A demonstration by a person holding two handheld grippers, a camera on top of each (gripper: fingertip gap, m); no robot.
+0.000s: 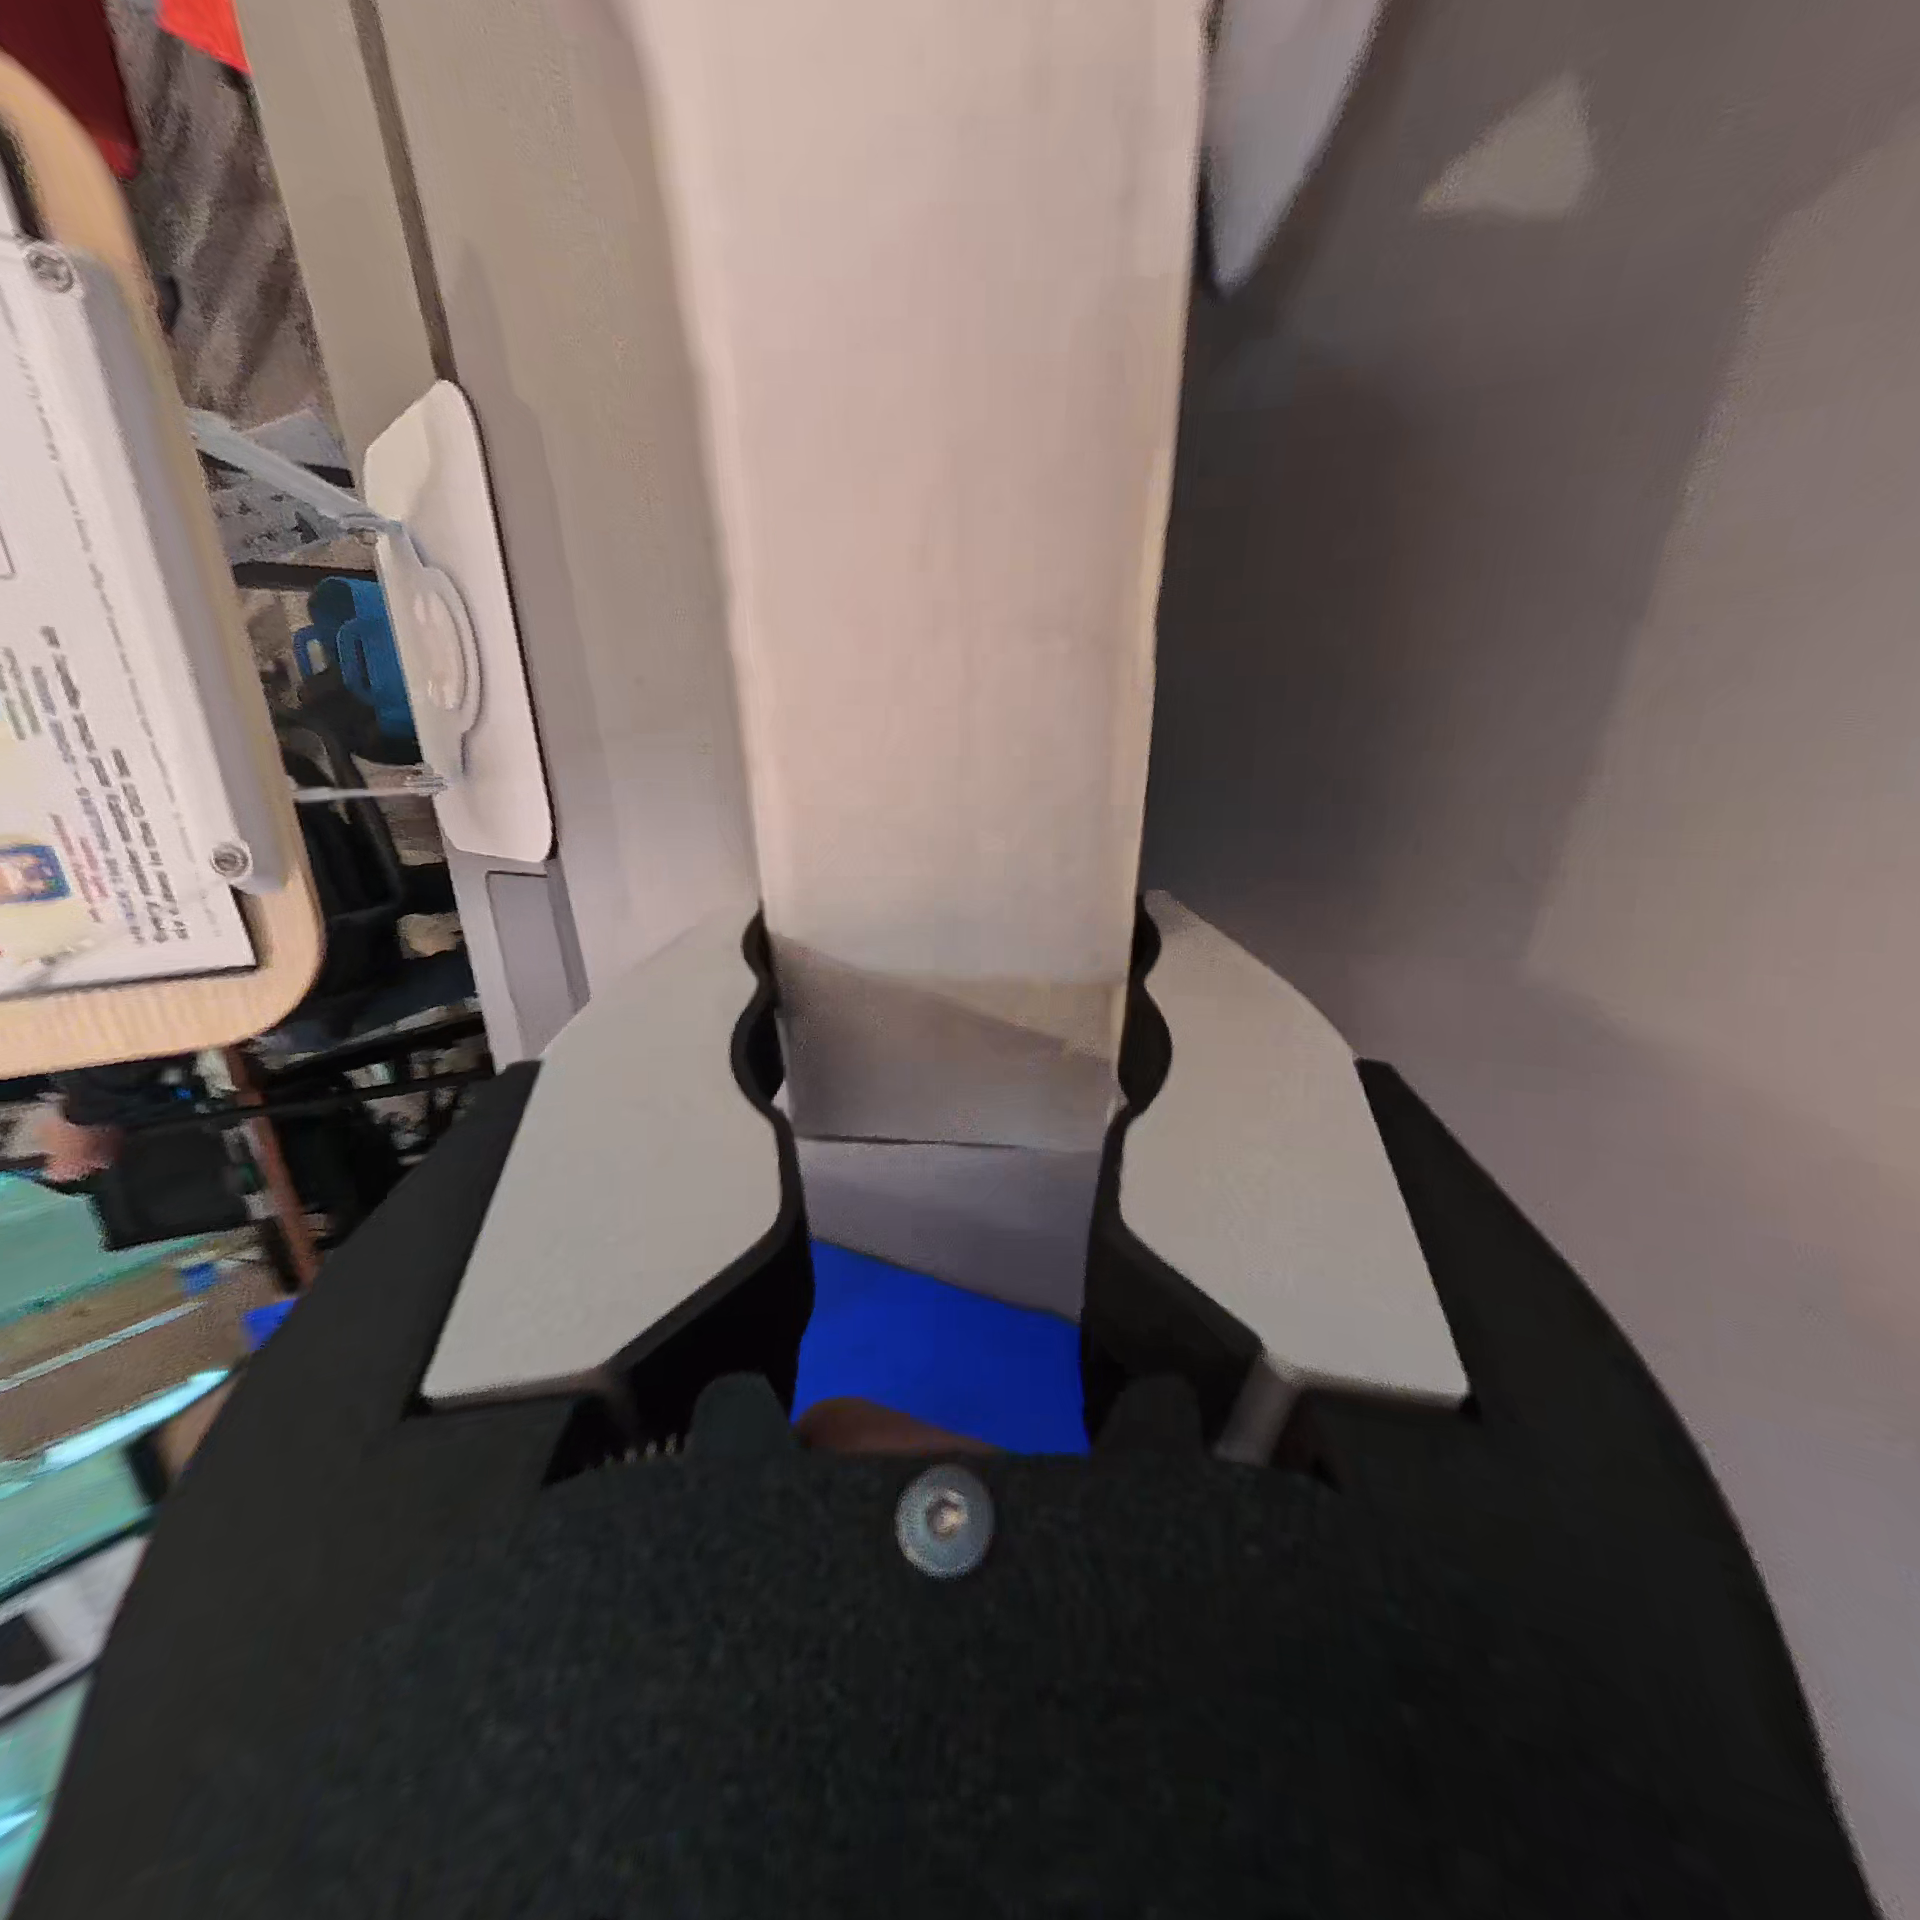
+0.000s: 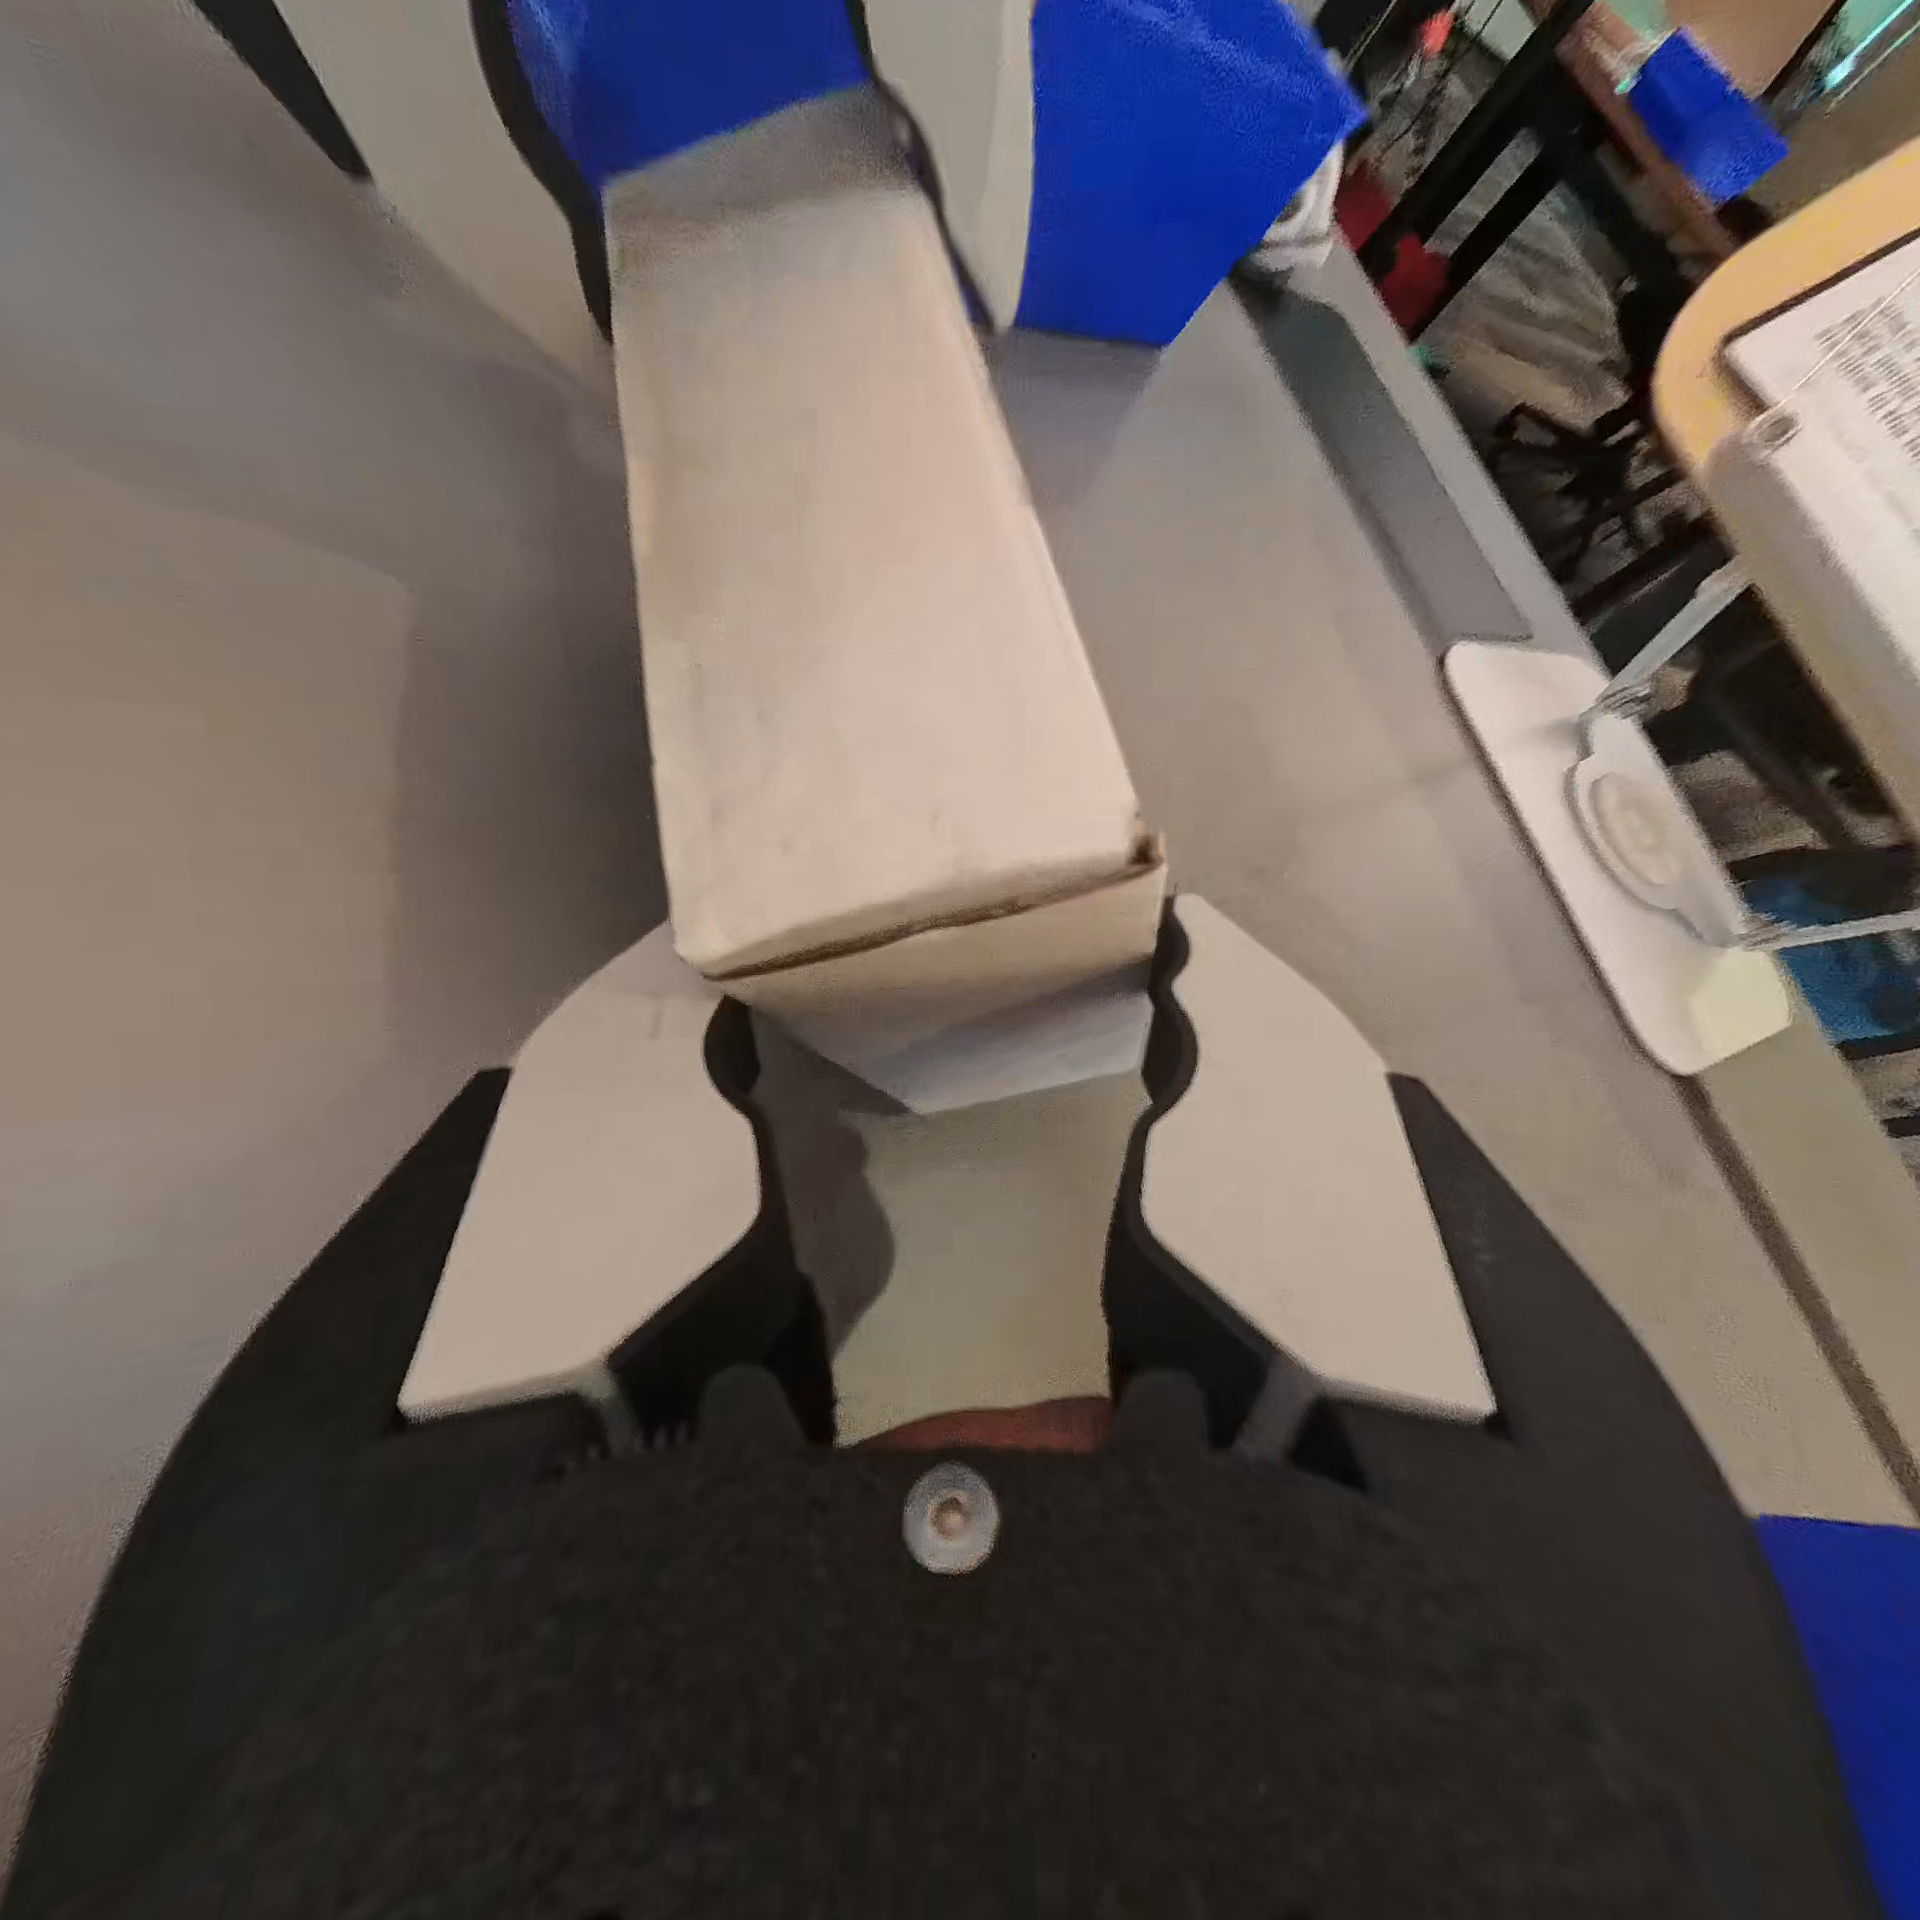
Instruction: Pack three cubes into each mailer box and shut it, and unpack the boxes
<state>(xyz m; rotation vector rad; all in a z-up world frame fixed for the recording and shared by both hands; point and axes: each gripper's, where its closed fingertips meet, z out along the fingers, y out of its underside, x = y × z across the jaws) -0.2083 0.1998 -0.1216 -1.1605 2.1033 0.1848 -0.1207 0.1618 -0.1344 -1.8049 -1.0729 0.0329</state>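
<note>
A long white mailer box (image 1: 956, 520) is held at both ends, lid shut, over the grey table (image 2: 260, 623). My left gripper (image 1: 951, 935) is shut on one end. A blue cube (image 1: 935, 1340) shows under the box, between the fingers. My right gripper (image 2: 951, 966) is shut on the other end of the box (image 2: 852, 623), where a folded end flap (image 2: 977, 1049) sits between the fingers. A blue cube (image 2: 1174, 166) lies on the table beyond the box. More blue (image 2: 717, 83) shows at the box's far end; I cannot tell what it is.
Another blue cube (image 2: 1849, 1714) lies at the lower right near the table edge (image 2: 1403, 436). A white pad with a clear plastic holder (image 2: 1621, 831) is fixed at that edge. A wooden table with a printed sheet (image 2: 1818, 364) stands beyond it.
</note>
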